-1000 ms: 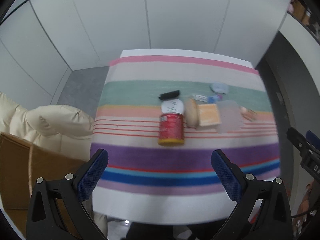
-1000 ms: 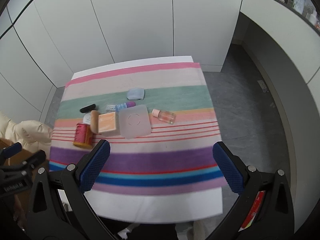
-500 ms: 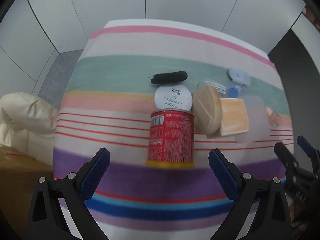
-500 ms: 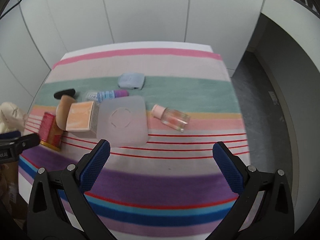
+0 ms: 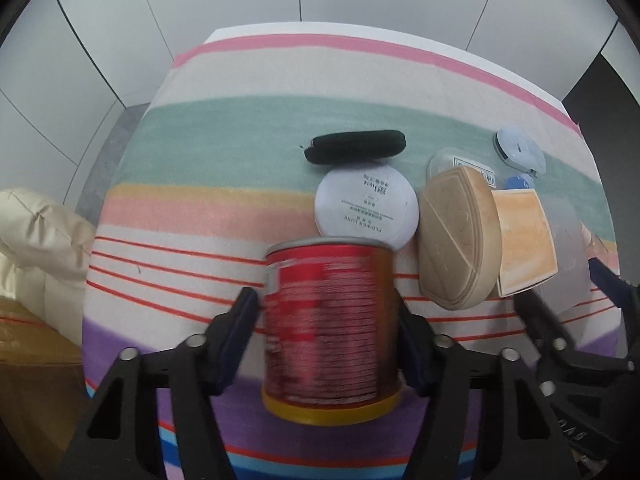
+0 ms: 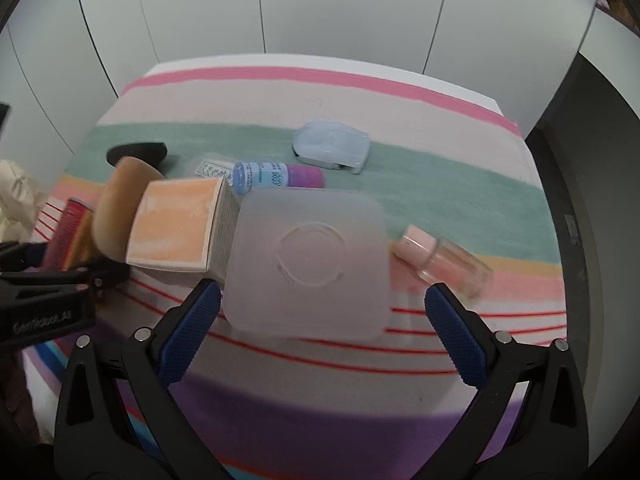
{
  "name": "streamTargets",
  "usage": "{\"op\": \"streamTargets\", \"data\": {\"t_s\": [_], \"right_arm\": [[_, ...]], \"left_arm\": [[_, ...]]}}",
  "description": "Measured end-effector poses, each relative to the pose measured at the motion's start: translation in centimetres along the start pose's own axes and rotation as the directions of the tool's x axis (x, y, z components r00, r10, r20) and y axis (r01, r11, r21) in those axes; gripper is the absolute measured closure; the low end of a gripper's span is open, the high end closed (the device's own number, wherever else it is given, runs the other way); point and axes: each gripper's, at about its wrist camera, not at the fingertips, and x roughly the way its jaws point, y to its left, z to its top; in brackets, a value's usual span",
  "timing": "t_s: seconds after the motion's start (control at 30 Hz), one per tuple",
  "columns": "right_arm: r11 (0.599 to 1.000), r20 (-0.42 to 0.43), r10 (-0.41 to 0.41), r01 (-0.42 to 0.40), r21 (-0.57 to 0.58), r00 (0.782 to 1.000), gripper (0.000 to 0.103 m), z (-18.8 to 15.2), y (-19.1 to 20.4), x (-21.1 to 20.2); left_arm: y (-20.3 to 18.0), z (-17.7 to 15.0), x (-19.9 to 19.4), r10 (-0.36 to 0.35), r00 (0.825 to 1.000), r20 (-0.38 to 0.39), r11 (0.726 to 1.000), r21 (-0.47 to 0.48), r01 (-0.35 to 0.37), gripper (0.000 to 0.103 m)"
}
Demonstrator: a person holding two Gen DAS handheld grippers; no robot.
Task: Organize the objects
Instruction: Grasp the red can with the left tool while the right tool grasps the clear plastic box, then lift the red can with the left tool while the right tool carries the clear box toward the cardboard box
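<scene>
A red can (image 5: 332,320) with a yellow rim lies on the striped cloth. My left gripper (image 5: 328,332) is closed on its sides. Beyond it lie a white round compact (image 5: 366,206), a black case (image 5: 356,146), a wooden disc (image 5: 458,236) and an orange box (image 5: 524,240). My right gripper (image 6: 320,324) is open, its fingers on either side of the near edge of a frosted square box (image 6: 308,256). A pink bottle (image 6: 440,258) lies to its right. A blue-purple tube (image 6: 276,174) and a pale blue case (image 6: 332,150) lie behind.
The striped cloth (image 6: 360,92) covers a small table standing against white wall panels. A cream cushion (image 5: 36,236) and a brown box (image 5: 32,360) stand left of the table. Dark floor lies to the right.
Both grippers have moved forward and down to the table. The left one has closed on the red can. The right one has reached the frosted box and stays open.
</scene>
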Motion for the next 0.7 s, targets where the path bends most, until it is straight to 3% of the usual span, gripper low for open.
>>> {"op": "streamTargets", "data": {"t_s": [0.07,0.2,0.7], "right_arm": [[1.0,-0.009,0.014,-0.014,-0.006,1.0,0.0,0.0,0.5,0.6],[1.0,-0.013,0.014,-0.014,0.024,1.0,0.02,-0.1,0.5,0.9],[0.999,0.02,0.013,-0.014,0.034,1.0,0.02,1.0,0.0,-2.9]], "left_arm": [[0.3,0.0,-0.1,-0.005,1.0,0.01,1.0,-0.01,0.005,0.047],[0.0,0.2,-0.4,-0.018,1.0,0.022,1.0,-0.017,0.018,0.048],[1.4,0.4,-4.2,0.009,0.998,0.06,0.999,-0.037,-0.006,0.048]]}}
